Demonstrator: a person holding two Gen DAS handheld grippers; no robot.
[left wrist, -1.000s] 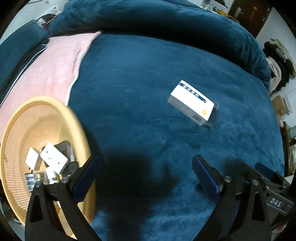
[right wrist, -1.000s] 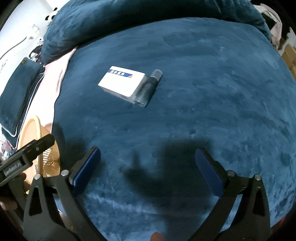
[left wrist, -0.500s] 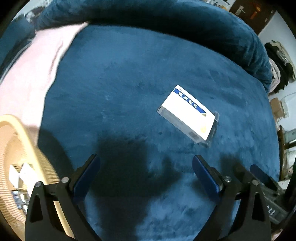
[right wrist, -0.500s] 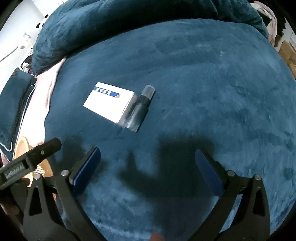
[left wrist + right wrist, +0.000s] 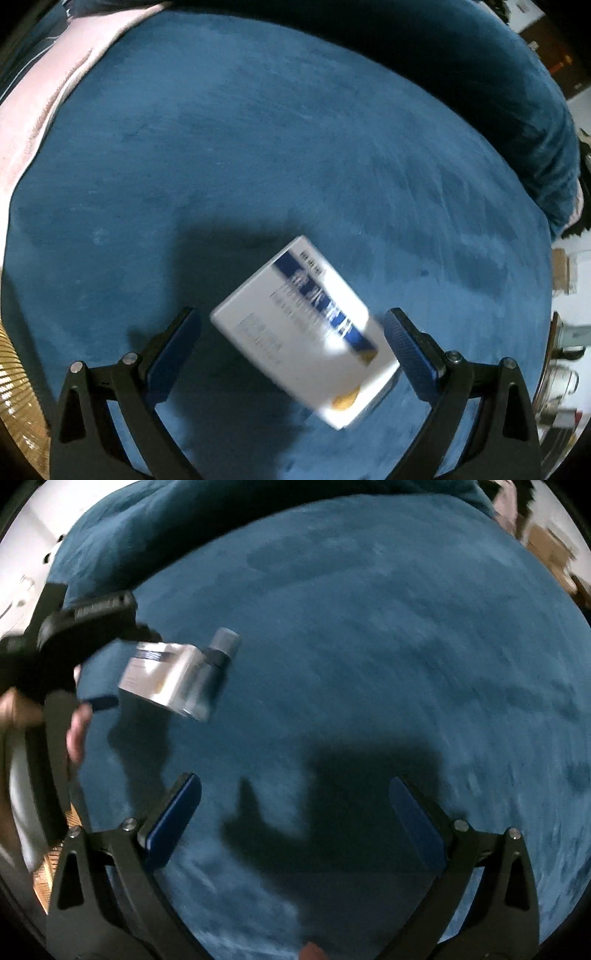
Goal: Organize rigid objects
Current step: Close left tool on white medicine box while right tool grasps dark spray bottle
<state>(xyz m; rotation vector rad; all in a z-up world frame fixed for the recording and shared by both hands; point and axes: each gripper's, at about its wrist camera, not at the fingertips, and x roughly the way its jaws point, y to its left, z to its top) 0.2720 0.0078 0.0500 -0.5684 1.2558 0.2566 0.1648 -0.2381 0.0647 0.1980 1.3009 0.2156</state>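
Between my spread left gripper (image 5: pixel 291 339) pads lies the white box (image 5: pixel 306 328) on the blue blanket (image 5: pixel 295 147); I should square up, then pinch its long sides. Rightward, my right gripper (image 5: pixel 295 814) hangs open, empty.

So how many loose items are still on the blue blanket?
2: a white box between the open left tongs, and a dark bottle touching its far side. Others may lie outside both views.

The white box (image 5: pixel 308 328) carries printed characters along its blue stripe and small lines of print beside it, but all are too blurred to read, and the raised lettering on the left gripper (image 5: pixel 99 609) is also not legible.
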